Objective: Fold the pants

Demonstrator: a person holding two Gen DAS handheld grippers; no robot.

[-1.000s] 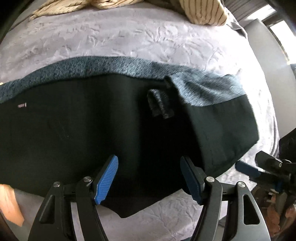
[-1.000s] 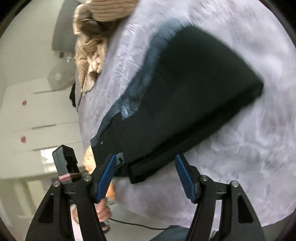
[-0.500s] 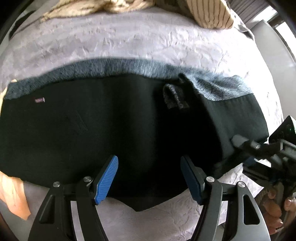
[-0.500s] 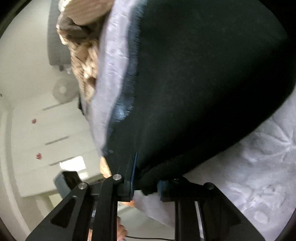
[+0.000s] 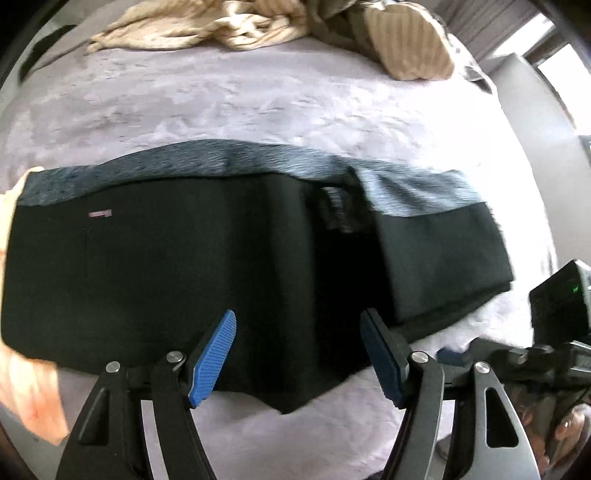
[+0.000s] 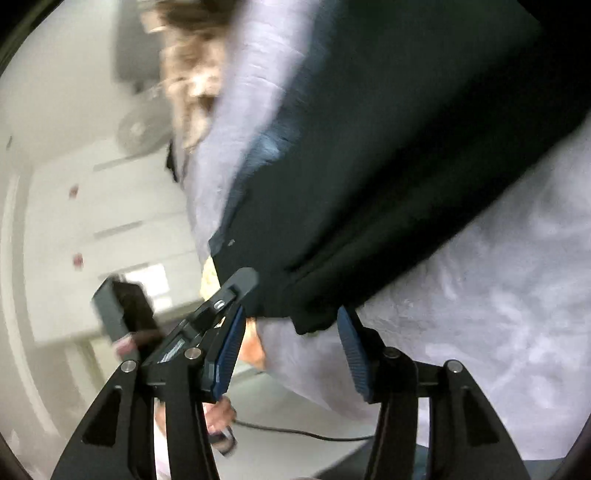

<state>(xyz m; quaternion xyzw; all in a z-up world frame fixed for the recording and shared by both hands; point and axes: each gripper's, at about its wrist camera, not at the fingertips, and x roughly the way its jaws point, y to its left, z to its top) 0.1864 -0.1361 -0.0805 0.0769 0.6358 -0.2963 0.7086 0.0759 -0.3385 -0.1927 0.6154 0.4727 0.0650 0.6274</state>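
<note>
The black pants (image 5: pixel 184 273) with a grey-blue waistband (image 5: pixel 229 166) lie folded on the lilac bedspread (image 5: pixel 258 99). My left gripper (image 5: pixel 299 354) is open, its blue pads over the near edge of the pants. My right gripper (image 6: pixel 291 343) is open at the pants' near corner (image 6: pixel 310 321), which lies between its pads; the pants (image 6: pixel 388 147) fill the upper right of the right wrist view. The right gripper also shows in the left wrist view (image 5: pixel 517 358) at the right edge.
Beige clothes (image 5: pixel 207 26) and a striped cushion (image 5: pixel 406 48) lie at the far side of the bed. An orange cloth (image 5: pixel 26 391) sits at the left edge. White cupboards (image 6: pixel 92 221) and a fan (image 6: pixel 136 129) stand beyond the bed.
My right gripper was shut on the pants' corner half a second ago and has now opened and let it go. My left gripper has pulled back slightly.
</note>
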